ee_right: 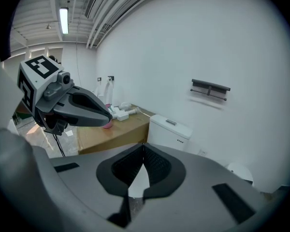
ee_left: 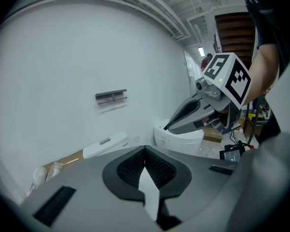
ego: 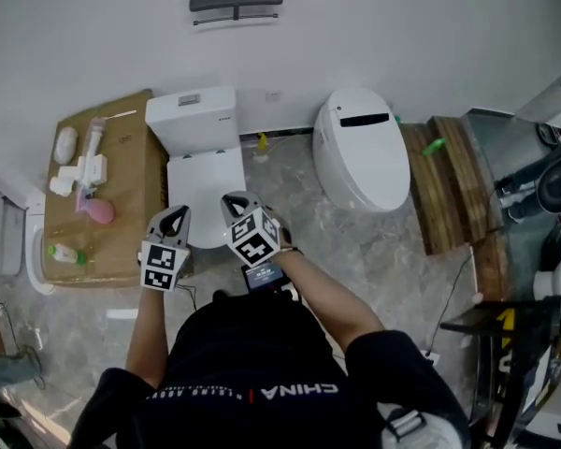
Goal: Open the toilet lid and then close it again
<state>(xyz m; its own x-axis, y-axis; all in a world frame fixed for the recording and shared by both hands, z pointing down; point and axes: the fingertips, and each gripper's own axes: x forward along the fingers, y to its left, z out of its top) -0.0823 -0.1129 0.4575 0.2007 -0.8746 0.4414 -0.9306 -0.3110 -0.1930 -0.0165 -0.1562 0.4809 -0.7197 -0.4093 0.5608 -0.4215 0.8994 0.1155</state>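
Nearest to me, both arms are out in front with a gripper in each hand, held up over the near end of the toilet. Left gripper [ego: 176,215]: fingers [ee_left: 130,167] pressed together, nothing between them. Right gripper [ego: 236,202], just beside it: fingers [ee_right: 126,167] pressed together too, also empty. Neither touches the toilet; they hang above it, pointing out and somewhat down toward the far wall [ego: 402,26]. Just beyond the tips is the toilet lid [ego: 204,181], white, lying flat over the bowl, closed. Behind it the square tank [ego: 193,120] stands against the wall. On the left a cardboard box [ego: 136,176] sits tight beside the toilet with small bathroom bits on top. Well off to the right is a second, rounded toilet [ego: 360,152], its lid down as well. So where are we? With the lid down and both grippers empty and clear, I read this as one end of the job, either before the lift or after the close, and the lid alone can't tell me which. If the lift is to come, the next move calls for lowering a gripper to the lid's near edge, getting the fingers under that lip, and swinging it up and back toward the tank, gently so it doesn't slam.
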